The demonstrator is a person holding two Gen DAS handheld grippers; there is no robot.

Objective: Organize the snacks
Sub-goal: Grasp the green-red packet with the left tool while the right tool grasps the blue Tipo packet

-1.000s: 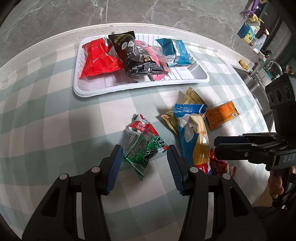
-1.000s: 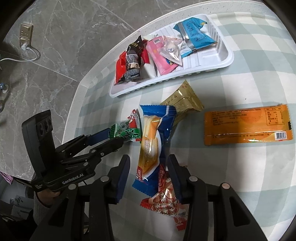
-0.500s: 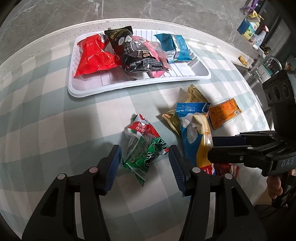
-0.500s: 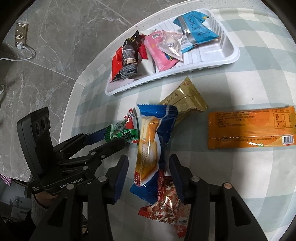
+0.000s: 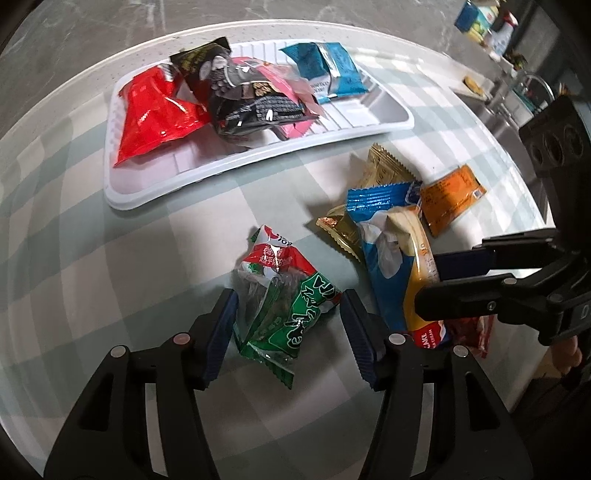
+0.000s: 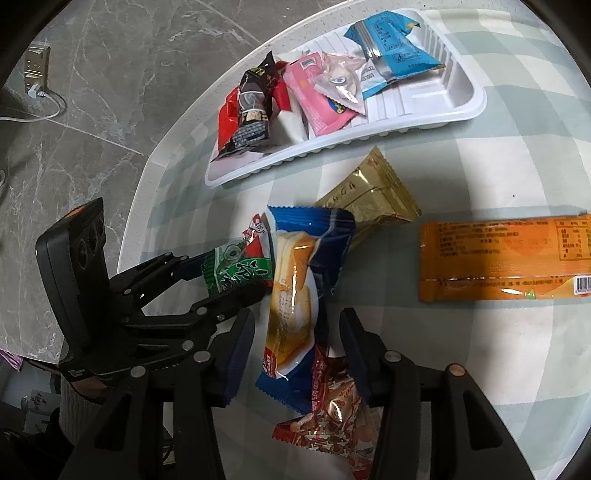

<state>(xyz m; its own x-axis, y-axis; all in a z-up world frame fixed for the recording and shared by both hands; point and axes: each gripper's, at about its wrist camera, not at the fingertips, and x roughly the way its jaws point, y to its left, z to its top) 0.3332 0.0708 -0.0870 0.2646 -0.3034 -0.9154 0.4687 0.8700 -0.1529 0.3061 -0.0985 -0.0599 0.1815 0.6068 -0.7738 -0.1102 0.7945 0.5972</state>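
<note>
With its jaws opening, the left gripper has been lowered astride the crinkled green-and-red plastic snack packet, ungripped, so a pick-up seems imminent.

I take this for a home kitchen: a round table under a checked cloth, grey marble-look floor tiles, a wall socket with a plug, and a sink with faucet beside bottles.
</note>
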